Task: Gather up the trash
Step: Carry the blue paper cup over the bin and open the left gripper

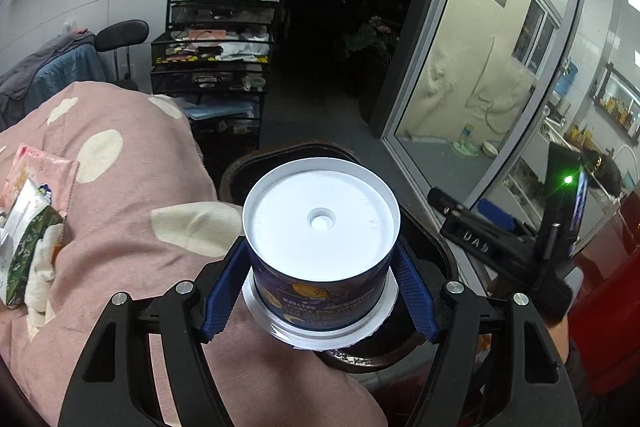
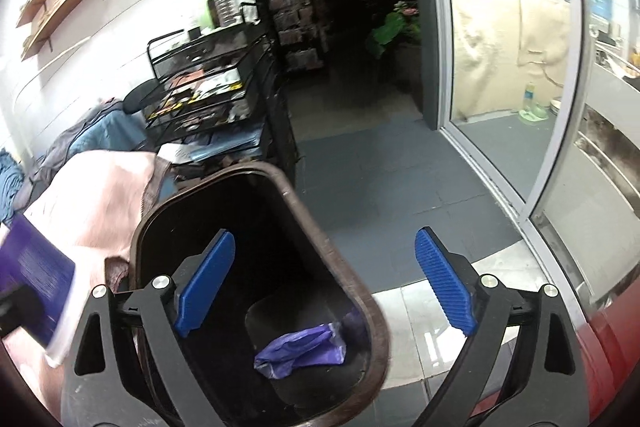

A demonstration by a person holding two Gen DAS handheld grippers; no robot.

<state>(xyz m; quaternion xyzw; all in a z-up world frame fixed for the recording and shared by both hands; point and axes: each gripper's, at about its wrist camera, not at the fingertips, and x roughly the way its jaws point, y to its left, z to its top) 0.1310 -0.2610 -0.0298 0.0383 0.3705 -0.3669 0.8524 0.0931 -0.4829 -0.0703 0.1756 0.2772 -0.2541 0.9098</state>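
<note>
Trash cup (image 1: 320, 239), inverted, is held by its sides in the left gripper (image 1: 320, 291) jaws, just over the brown bin (image 1: 436, 251) rim beside the pink bedding (image 1: 120, 187). Right gripper (image 2: 324, 283) jaws are spread wide, empty, above a purple wrapper (image 2: 300, 349) in the bin. A release made too near the rim could bounce the cup onto the bedding.

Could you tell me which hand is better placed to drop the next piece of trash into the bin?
Left. Its tool grips the upside-down cup right over the bin; the right tool is open and empty above it.
</note>
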